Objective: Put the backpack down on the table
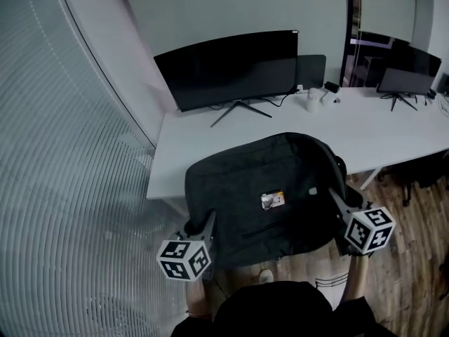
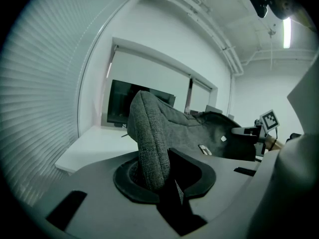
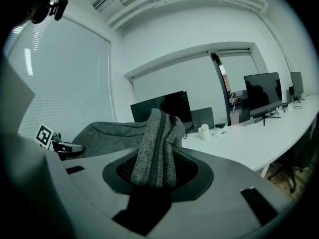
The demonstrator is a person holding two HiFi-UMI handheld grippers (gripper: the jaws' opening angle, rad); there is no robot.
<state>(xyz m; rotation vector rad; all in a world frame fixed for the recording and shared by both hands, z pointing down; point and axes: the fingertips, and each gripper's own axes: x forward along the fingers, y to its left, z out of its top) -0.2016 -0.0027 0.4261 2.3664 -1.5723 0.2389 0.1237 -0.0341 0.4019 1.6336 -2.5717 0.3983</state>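
A dark grey fabric backpack (image 1: 263, 199) hangs spread flat between my two grippers, over the near edge of the white table (image 1: 393, 128). A small tag (image 1: 272, 200) shows on its upper face. My left gripper (image 1: 209, 225) is shut on the backpack's left edge; a fold of grey fabric (image 2: 149, 143) stands pinched in its jaws (image 2: 167, 176). On the opposite side my right gripper (image 1: 335, 199) is shut on the right edge, with bunched fabric (image 3: 157, 143) between its jaws (image 3: 157, 176). The bag's underside is hidden.
A wide black monitor (image 1: 228, 69) stands at the table's back, a laptop-like dark panel (image 1: 311, 70) beside it, then white cups (image 1: 317, 98) and a second monitor (image 1: 408, 76) at the right. A blind-covered window (image 1: 63, 160) lines the left. Wooden floor (image 1: 414, 258) lies at the right.
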